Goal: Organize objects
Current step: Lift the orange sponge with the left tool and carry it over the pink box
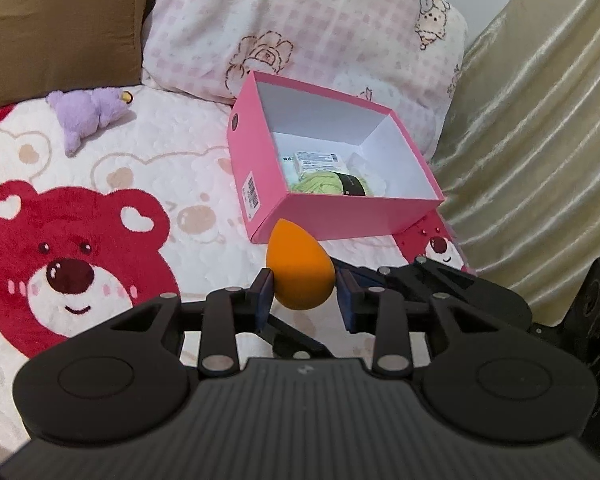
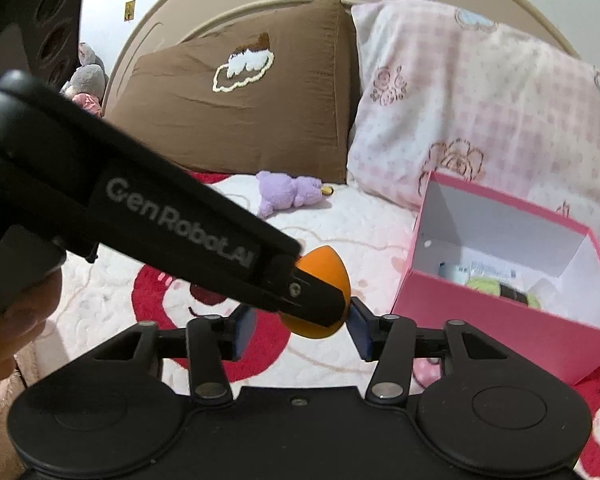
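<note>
In the left wrist view, the left gripper pinches the orange sponge between its two blue pads. The sponge is shaped like an egg. It is up in the air above the bed, just in front of the pink box. The box has no lid on. It sits on the bear blanket and leans back on the pink pillow. Inside it I see some green yarn and a white packet, so I think the box is where the loose things go. A purple plush toy lies on the bed, well apart from the box (maybe it needs a home too).

In the right wrist view, the right gripper has its pads spread. The orange sponge sits between them. The pad on the box side is right at the sponge, but the other pad is clearly apart from it, so this gripper is not squeezing. One long black finger of the left gripper lies across the sponge, and that gripper does the holding. The pink box is near, off to the side. I think the sponge goes into the box next, and the left gripper holds it by its fat middle so it does not slip out
</note>
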`<state>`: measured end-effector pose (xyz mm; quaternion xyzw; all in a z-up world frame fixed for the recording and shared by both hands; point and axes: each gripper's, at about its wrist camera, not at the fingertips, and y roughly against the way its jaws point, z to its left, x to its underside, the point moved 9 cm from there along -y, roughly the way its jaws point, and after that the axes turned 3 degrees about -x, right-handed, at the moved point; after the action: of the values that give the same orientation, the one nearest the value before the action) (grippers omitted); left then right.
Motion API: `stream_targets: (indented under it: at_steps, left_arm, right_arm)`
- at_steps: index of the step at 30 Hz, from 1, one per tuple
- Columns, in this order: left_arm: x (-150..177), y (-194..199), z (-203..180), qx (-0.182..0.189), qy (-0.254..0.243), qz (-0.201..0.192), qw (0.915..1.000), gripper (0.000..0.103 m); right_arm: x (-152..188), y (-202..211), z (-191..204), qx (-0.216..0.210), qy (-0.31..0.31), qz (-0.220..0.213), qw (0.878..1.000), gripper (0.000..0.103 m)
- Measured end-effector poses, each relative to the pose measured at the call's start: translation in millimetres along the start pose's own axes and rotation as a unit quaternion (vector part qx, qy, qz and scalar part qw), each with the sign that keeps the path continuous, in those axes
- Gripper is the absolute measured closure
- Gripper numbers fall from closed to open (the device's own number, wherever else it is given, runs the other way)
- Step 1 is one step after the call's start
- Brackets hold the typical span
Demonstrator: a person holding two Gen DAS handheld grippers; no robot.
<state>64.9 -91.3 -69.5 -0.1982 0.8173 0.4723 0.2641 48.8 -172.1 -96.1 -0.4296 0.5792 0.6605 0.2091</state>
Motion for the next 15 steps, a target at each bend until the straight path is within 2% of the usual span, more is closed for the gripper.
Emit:
stream_targets:
  at_steps: [11, 15]
  left_arm:
    - [-22, -1, -42, -0.006, -0.036, 0.002, 0.9993, 0.071]
    - [-33, -8, -56, -0.005, -0.032, 0.004, 0.9995, 0.071]
  right_arm:
    - [-13, 15, -30, 0.003, -0.052, 0.002, 0.999, 0.045]
    - [-17, 17, -44, 0.007, -0.058, 0.011, 0.998, 0.045]
